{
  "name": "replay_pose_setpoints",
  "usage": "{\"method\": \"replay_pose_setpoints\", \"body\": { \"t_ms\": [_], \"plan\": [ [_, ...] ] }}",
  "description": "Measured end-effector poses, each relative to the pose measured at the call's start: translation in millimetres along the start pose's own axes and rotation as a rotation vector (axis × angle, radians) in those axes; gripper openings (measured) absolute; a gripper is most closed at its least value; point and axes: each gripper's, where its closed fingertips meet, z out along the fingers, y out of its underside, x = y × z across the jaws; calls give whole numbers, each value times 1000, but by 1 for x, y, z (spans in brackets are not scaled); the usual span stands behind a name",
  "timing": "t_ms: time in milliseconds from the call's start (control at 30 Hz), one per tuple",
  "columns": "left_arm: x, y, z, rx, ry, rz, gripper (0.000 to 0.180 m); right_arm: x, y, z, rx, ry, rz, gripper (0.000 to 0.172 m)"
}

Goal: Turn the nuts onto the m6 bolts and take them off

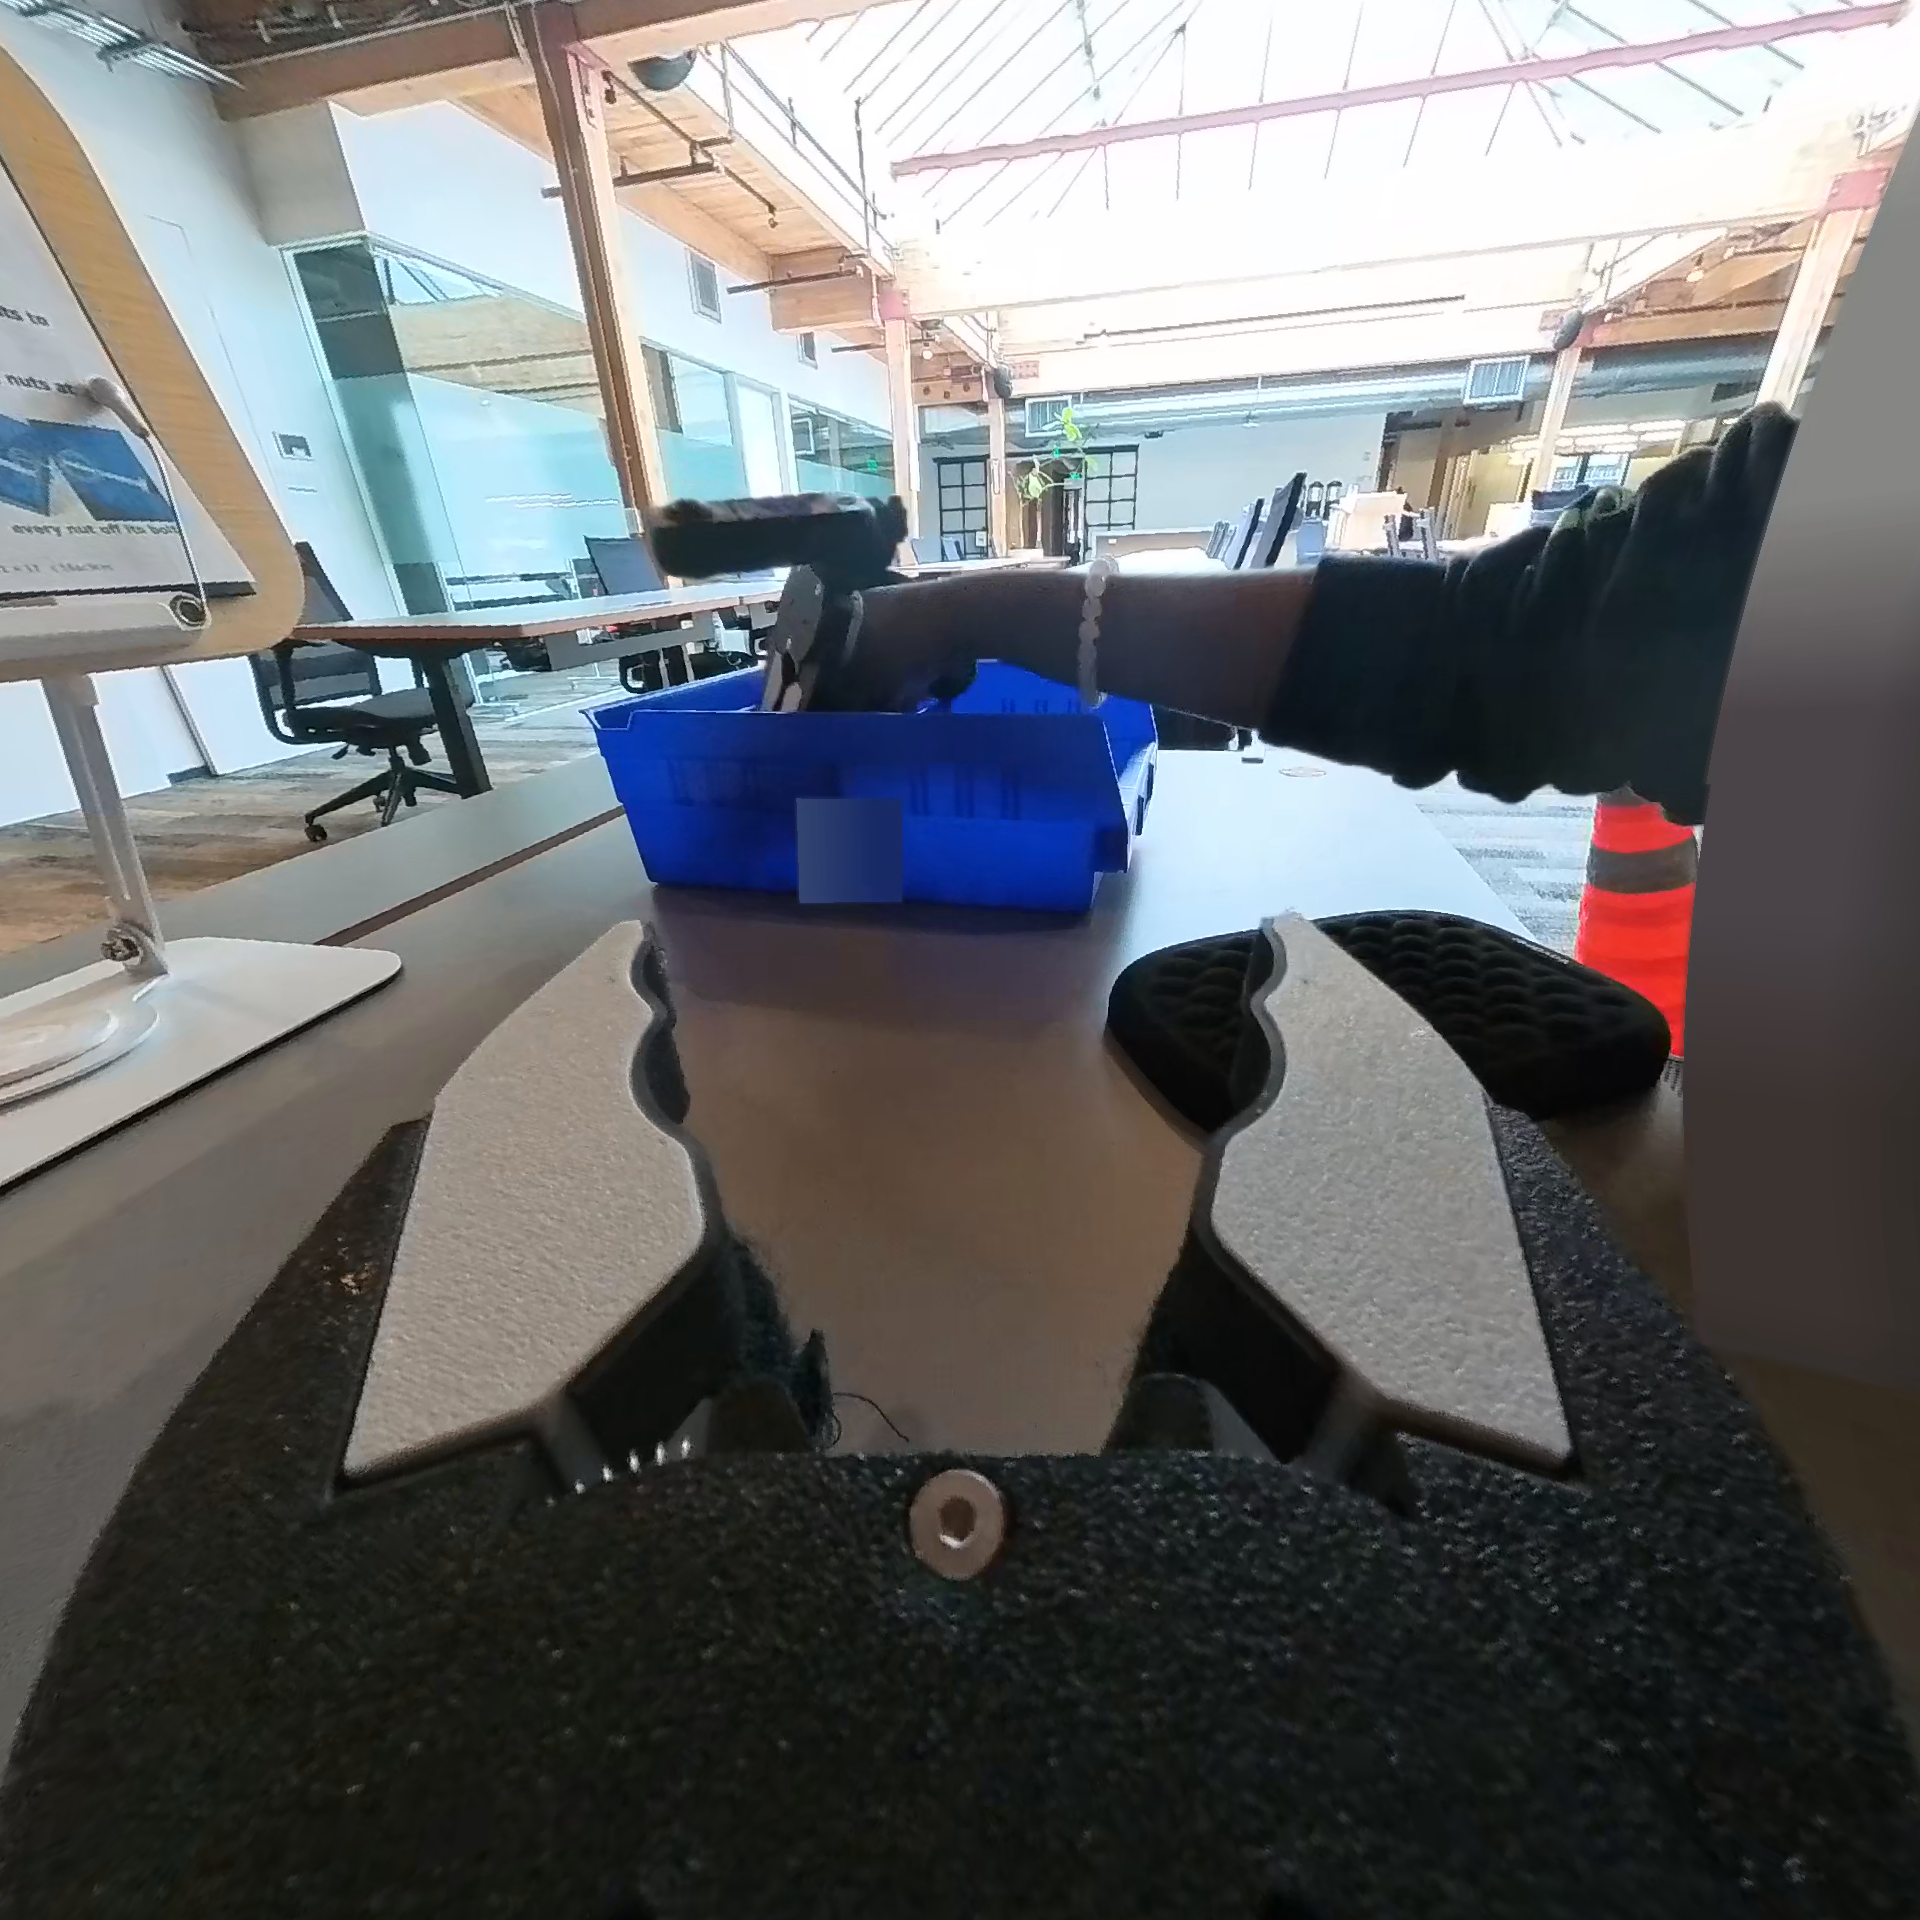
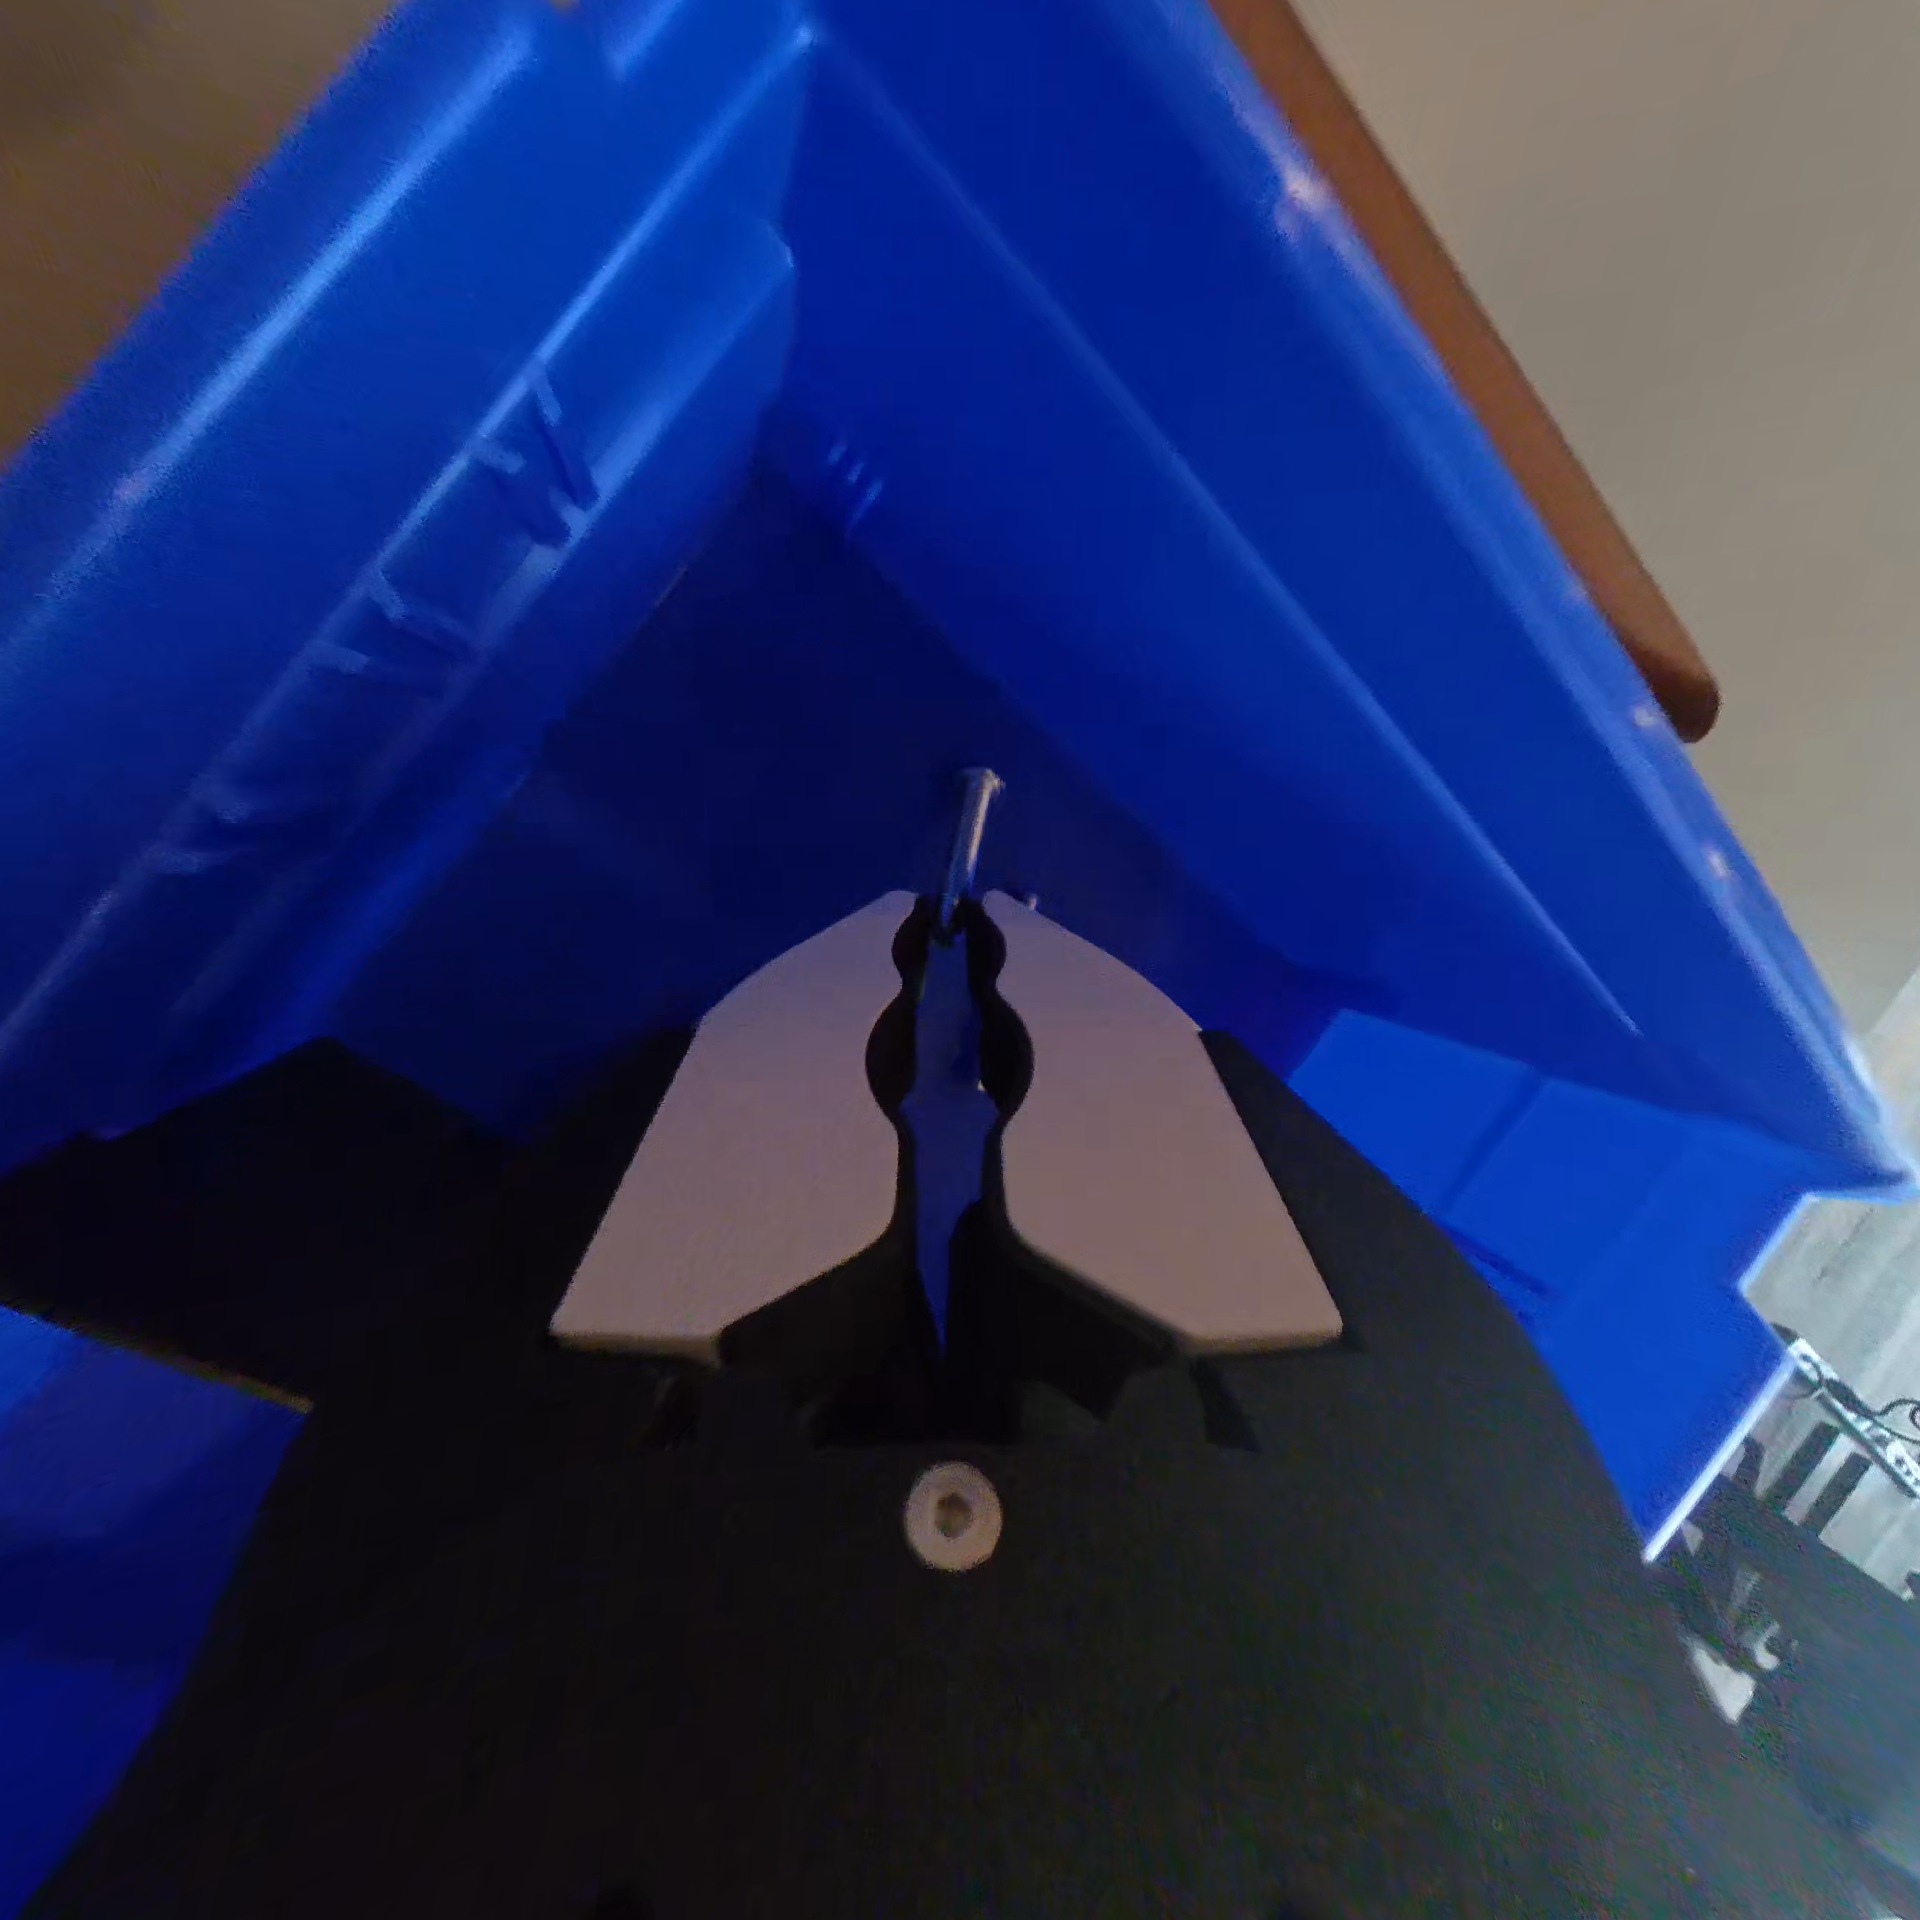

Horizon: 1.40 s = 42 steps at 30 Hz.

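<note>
My right gripper (image 2: 948, 916) reaches down into a blue bin (image 2: 1039, 499) and is shut on the threaded end of a silver bolt (image 2: 971, 831). The bolt sticks out ahead of the fingertips toward the bin's corner. In the left wrist view the right gripper (image 1: 795, 665), held by a hand in a dark sleeve, dips into the same blue bin (image 1: 883, 821) on the table. My left gripper (image 1: 961, 987) is open wide and empty, low over the grey table (image 1: 935, 1143), a short way in front of the bin.
A black padded rest (image 1: 1455, 997) lies on the table behind my left gripper's right finger. A white stand with an instruction sheet (image 1: 94, 499) is at the left. An orange cone (image 1: 1631, 883) stands past the table's right edge. Desks and chairs fill the room behind. Tip to tip, the grippers are about 40 centimetres apart.
</note>
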Motion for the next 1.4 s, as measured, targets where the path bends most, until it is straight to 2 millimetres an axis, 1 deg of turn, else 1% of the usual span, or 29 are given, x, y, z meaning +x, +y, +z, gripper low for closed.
{"method": "replay_pose_setpoints", "body": {
  "t_ms": [267,400,500,567,633,733,800,867,933,1033,1067,1133,1167,1267,1400],
  "plan": [
    [0,1,0,-3,-2,-3,103,-7,11,4,-91,-57,22,9],
    [0,1,0,-7,0,-5,102,-7,9,2,-66,-58,34,15],
    [-1,1,0,-5,-3,-6,101,-2,5,-5,-17,-32,60,22],
    [-1,1,0,-3,-7,-9,100,0,-2,-15,56,-20,94,27],
    [-3,1,0,-7,-16,-12,97,1,-11,-30,156,-10,139,33],
    [-5,2,-1,-16,-28,-12,96,4,-23,-60,327,33,196,45],
    [-6,3,0,-23,-34,-9,96,1,-29,-82,440,66,227,54],
    [-7,3,0,-32,-45,-2,96,-9,-33,-105,557,81,246,62],
    [-9,3,0,-39,-57,1,96,-26,-38,-130,688,83,251,66],
    [-12,0,-2,-33,-77,-3,95,-60,-41,-164,862,68,248,79],
    [-13,-2,-2,-27,-83,-2,95,-73,-42,-174,906,54,244,86],
    [-16,-6,-4,-21,-99,-2,94,-98,-42,-192,981,40,246,94],
    [-18,-7,-5,-21,-110,-1,93,-109,-42,-199,1014,43,250,98],
    [-25,-10,-9,-24,-153,10,92,-134,-38,-219,1097,107,262,102],
    [-37,-17,-17,-22,-235,13,89,-151,-26,-233,1166,242,312,104]
  ]
}}
